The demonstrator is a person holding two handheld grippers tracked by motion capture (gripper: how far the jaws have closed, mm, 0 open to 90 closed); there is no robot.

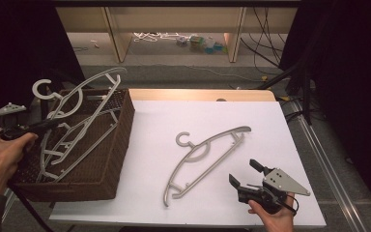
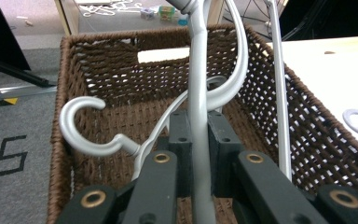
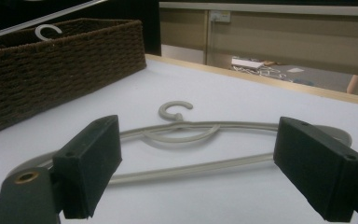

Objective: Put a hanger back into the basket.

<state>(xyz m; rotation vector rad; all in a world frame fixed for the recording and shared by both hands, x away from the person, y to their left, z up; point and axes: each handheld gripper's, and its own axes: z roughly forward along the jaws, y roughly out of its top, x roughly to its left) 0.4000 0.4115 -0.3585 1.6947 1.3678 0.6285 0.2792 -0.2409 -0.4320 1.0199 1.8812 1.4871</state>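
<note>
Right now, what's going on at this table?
A person is sorting grey hangers with a gripper in each hand. The left gripper is shut on a hanger over the brown wicker basket, which already has others in it. The right gripper is open, resting near another hanger that lies flat on the white table.

A basket [image 1: 111,159] sits at the left edge of the surface [image 1: 251,116], with several hangers [image 1: 72,145] piled in it, their upper ends rising over its rim. The left hand-held gripper [image 1: 53,123] is over the basket, clamped on the bar of one hanger [image 2: 198,107]. To the basket's right a single hanger [image 1: 205,157] lies flat mid-surface. The right hand-held gripper [image 1: 245,175] rests near the front edge, just right of that hanger, jaws apart.
</note>
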